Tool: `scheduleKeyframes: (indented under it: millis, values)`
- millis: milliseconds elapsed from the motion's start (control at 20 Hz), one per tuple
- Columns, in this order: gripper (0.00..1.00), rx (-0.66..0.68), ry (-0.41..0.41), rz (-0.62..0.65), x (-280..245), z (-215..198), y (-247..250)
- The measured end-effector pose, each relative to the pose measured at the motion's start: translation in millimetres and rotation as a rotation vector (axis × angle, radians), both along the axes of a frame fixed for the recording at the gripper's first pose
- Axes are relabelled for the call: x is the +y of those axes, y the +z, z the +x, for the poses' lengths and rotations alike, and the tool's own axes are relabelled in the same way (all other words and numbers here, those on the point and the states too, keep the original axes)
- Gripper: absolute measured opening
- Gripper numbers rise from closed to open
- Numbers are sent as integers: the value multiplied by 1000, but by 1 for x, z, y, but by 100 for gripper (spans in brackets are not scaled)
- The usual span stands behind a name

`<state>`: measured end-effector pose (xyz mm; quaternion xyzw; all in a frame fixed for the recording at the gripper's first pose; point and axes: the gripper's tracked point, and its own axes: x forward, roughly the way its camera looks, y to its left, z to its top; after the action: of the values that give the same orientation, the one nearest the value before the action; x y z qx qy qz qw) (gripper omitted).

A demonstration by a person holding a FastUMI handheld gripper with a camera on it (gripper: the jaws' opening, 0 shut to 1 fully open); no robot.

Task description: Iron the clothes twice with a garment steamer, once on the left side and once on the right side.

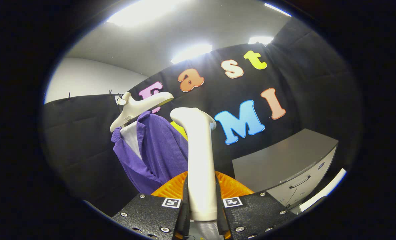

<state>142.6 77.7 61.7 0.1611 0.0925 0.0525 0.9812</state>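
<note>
tool [202,203] clamped on the garment steamer [199,156] handle, head up for reach | purple garment [158,150] hangs on a hanger [138,108] just beyond, left | likely approaching first pass

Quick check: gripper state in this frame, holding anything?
Gripper: closed, both fingers pressing on the handle of the garment steamer, which stands upright between them, with the purple garment just beyond.
</note>
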Motion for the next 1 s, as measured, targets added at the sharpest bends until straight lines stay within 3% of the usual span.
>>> scheduleKeyframes:
  millis: [450, 1000]
  values:
    - [31, -237, -52, -328, 59, 8, 36]
    - [32, -440, -131, -585, 124, 40, 32]
